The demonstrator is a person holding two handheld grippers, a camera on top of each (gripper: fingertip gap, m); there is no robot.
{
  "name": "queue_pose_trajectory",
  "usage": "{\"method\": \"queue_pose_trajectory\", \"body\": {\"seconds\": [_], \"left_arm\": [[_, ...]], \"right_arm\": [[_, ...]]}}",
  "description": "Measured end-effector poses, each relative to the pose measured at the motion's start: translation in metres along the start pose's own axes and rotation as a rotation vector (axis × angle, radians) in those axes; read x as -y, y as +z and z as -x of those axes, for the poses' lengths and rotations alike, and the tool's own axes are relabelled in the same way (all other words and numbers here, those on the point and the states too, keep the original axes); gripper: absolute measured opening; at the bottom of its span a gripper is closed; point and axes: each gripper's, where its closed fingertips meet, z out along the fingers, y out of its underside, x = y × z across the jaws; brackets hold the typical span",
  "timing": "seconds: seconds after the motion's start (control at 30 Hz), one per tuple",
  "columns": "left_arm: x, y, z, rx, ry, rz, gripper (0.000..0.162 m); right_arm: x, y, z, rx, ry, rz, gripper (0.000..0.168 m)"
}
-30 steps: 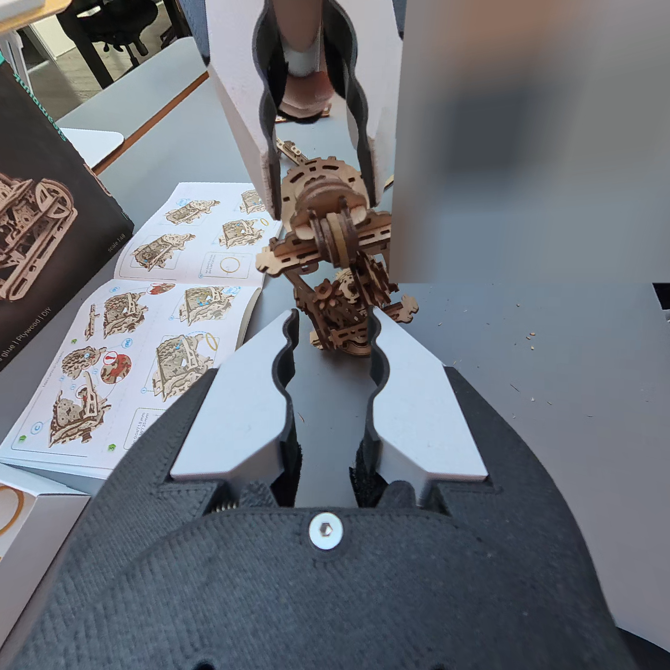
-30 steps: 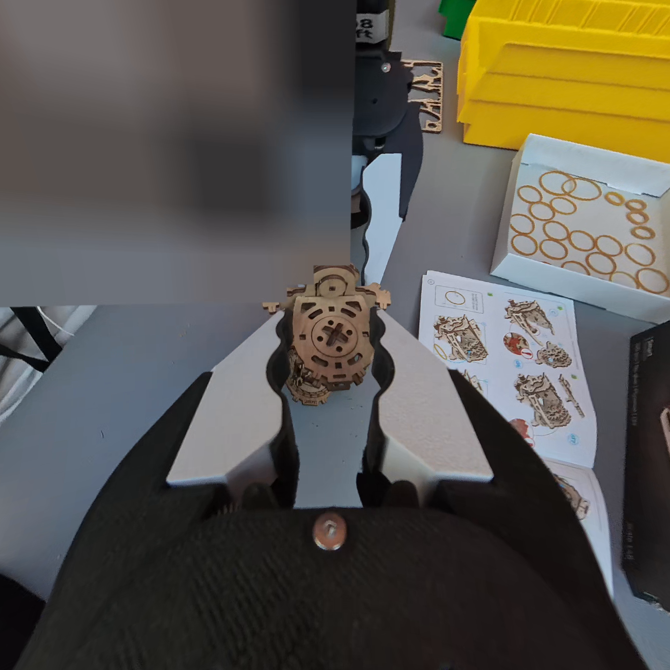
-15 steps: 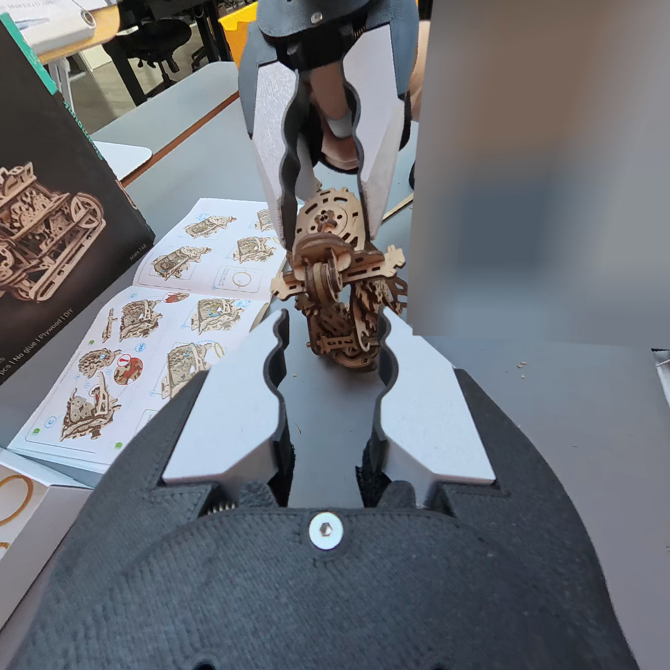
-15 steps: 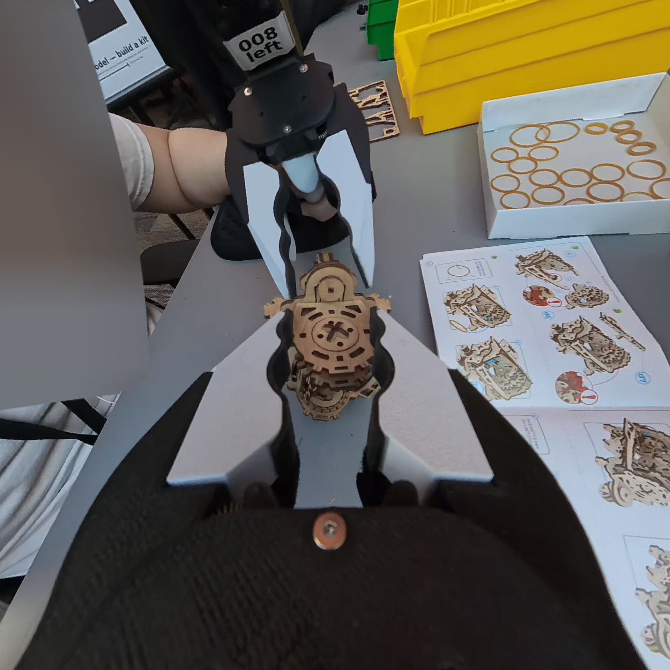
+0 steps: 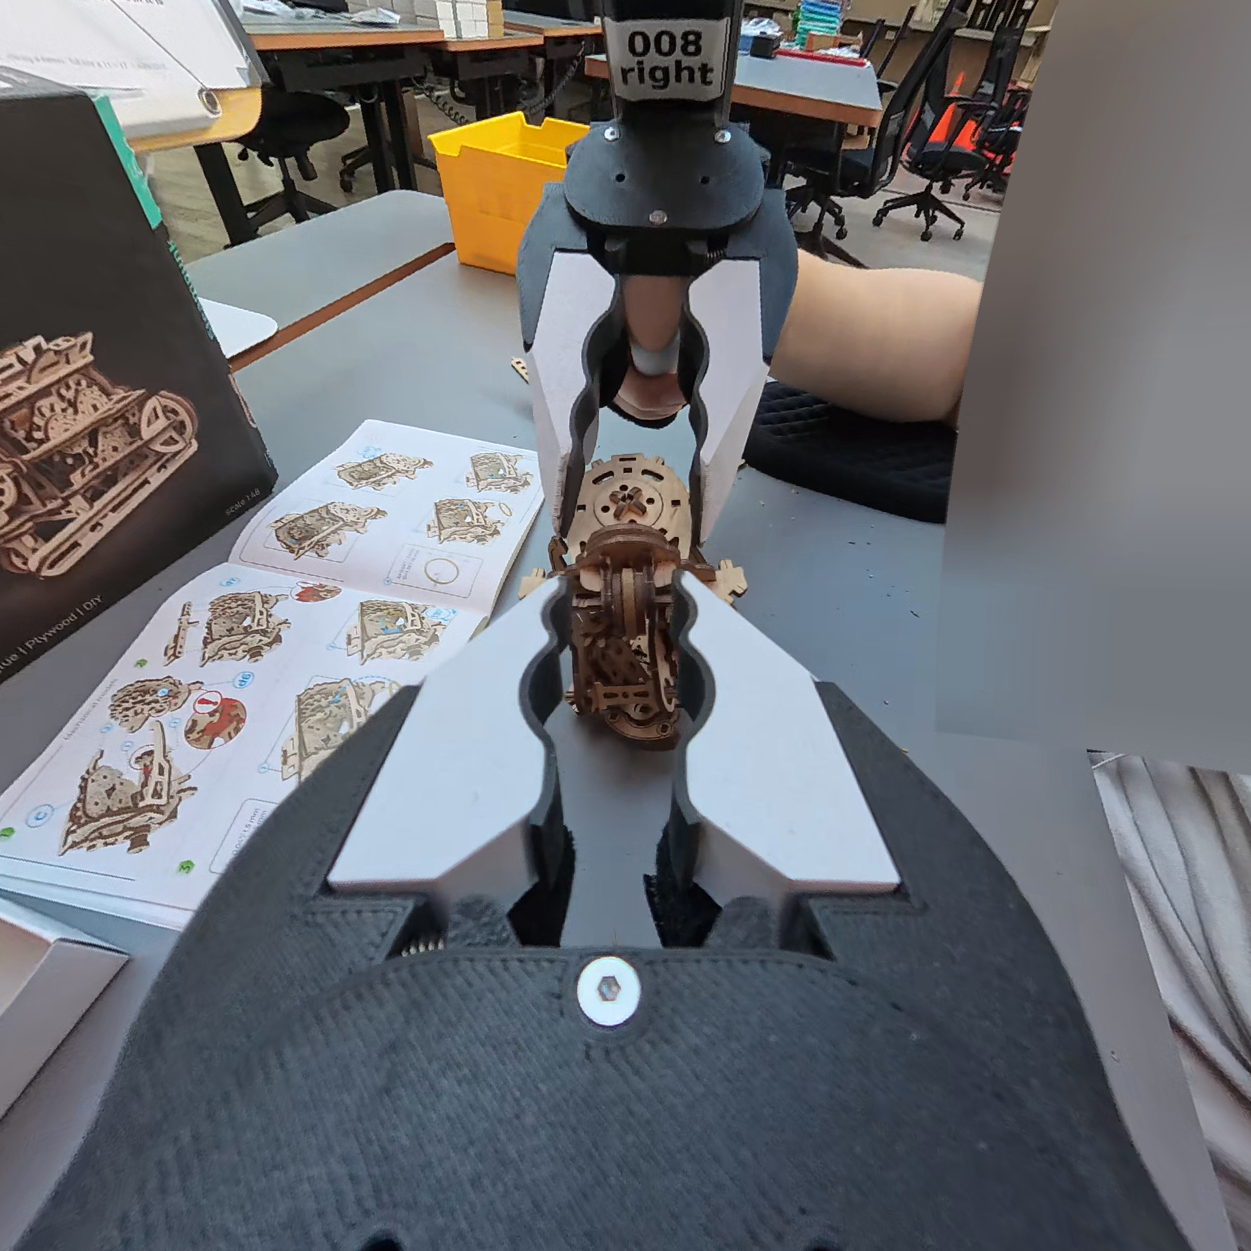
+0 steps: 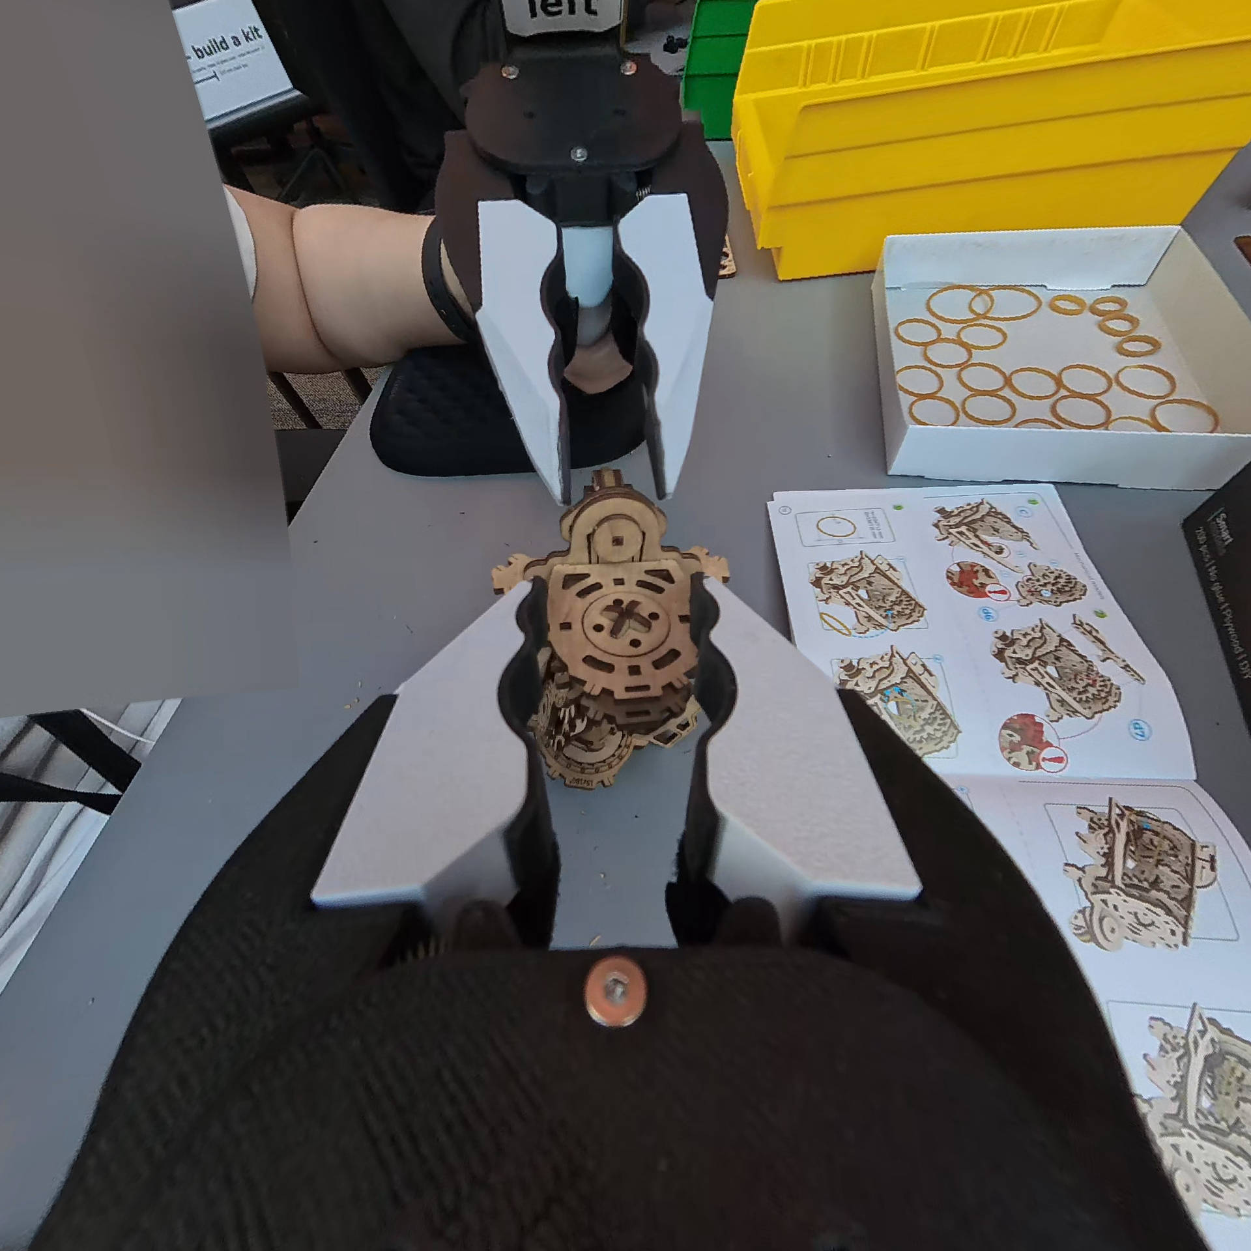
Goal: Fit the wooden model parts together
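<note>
The wooden model [image 6: 619,629] is a small clump of laser-cut gears and plates, standing on end over the grey table [image 6: 406,541]. My right gripper [image 6: 616,592] is shut on its slotted round plate. The model also shows in the left wrist view [image 5: 626,650], where the right gripper [image 5: 633,531] comes down from the far side. My left gripper [image 5: 619,585] faces it, with its jaws around the model's narrow near end. They stand very close to its sides, and I cannot tell whether they touch. The left gripper [image 6: 609,497] reaches the model's top from the far side.
An open instruction booklet [image 5: 284,663] lies left of the model and a black kit box [image 5: 101,379] stands behind it. A white box of rubber bands [image 6: 1056,365] and yellow bins [image 6: 981,135] sit beyond the booklet [image 6: 948,629]. A person's forearm [image 5: 873,352] rests on a black pad [image 5: 853,460].
My left gripper has moved forward, so the model now sits between its jaws, and the jaws have narrowed. My right gripper has kept its hold on the model and drawn back, so more of it shows.
</note>
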Motion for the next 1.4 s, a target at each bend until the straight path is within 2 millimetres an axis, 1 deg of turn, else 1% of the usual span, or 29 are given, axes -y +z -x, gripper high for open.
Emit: {"method": "queue_pose_trajectory", "body": {"seconds": [0.03, 0.07, 0.17, 0.27, 0.3, 0.43, 0.5, 0.6, 0.7, 0.8, 0.87, 1.0, 1.03, 1.07, 1.1, 1.13, 1.27, 1.4], "left_arm": [[0.0, 0.001, 0.0, 0.009, 0.004, 0.007, 0.036], [0.0, 0.002, 0.0, 0.009, 0.01, 0.009, 0.038], [0.0, 0.006, -0.002, 0.011, 0.029, 0.02, 0.028], [-0.001, 0.007, -0.002, 0.007, 0.029, 0.03, 0.026], [-0.001, 0.007, 0.0, 0.021, 0.028, 0.032, 0.026], [0.004, 0.006, 0.003, 0.04, 0.03, -0.006, 0.026], [0.005, 0.006, 0.001, 0.027, 0.019, -0.019, 0.026], [0.004, 0.008, 0.0, 0.014, 0.006, -0.023, 0.026], [0.004, 0.008, 0.001, 0.022, 0.012, -0.023, 0.026], [0.004, 0.008, 0.001, 0.019, -0.002, -0.028, 0.026], [0.004, 0.008, 0.002, 0.021, -0.007, -0.031, 0.026], [0.005, 0.007, 0.003, 0.029, -0.013, -0.036, 0.026], [0.005, 0.007, 0.003, 0.034, -0.015, -0.038, 0.026], [0.006, 0.007, 0.004, 0.037, -0.018, -0.04, 0.026], [0.007, 0.006, 0.003, 0.033, -0.022, -0.043, 0.026], [0.007, 0.006, 0.004, 0.034, -0.028, -0.047, 0.026], [0.01, 0.005, 0.006, 0.025, -0.062, -0.057, 0.026], [0.012, 0.005, 0.011, 0.028, -0.09, -0.06, 0.025]], "right_arm": [[0.0, 0.0, 0.0, 0.0, -0.005, 0.0, 0.042], [0.0, 0.001, 0.001, -0.001, -0.008, 0.003, 0.042], [0.001, 0.001, 0.001, -0.006, -0.02, 0.005, 0.042], [0.0, 0.0, 0.0, -0.013, -0.023, 0.007, 0.041], [0.0, 0.0, 0.004, 0.01, -0.026, 0.005, 0.026], [0.002, 0.0, 0.002, -0.017, -0.047, -0.011, 0.026], [0.002, -0.001, 0.002, -0.025, -0.072, -0.012, 0.03], [0.002, -0.005, -0.002, -0.051, -0.109, -0.017, 0.047], [-0.001, -0.013, -0.003, -0.041, -0.117, -0.024, 0.055], [0.0, -0.022, -0.001, 0.005, -0.081, -0.066, 0.055], [-0.003, -0.024, -0.01, -0.007, -0.032, -0.078, 0.055], [-0.013, -0.017, -0.009, 0.063, 0.044, -0.07, 0.059], [-0.015, -0.015, -0.009, 0.06, 0.043, -0.061, 0.059], [-0.018, -0.013, -0.011, 0.05, 0.045, -0.048, 0.054], [-0.02, -0.011, -0.012, 0.051, 0.05, -0.037, 0.048], [-0.019, -0.011, -0.009, 0.072, 0.052, -0.041, 0.038], [-0.014, -0.015, -0.008, 0.089, 0.094, -0.081, 0.037], [-0.01, -0.016, -0.012, 0.088, 0.144, -0.104, 0.04]]}}
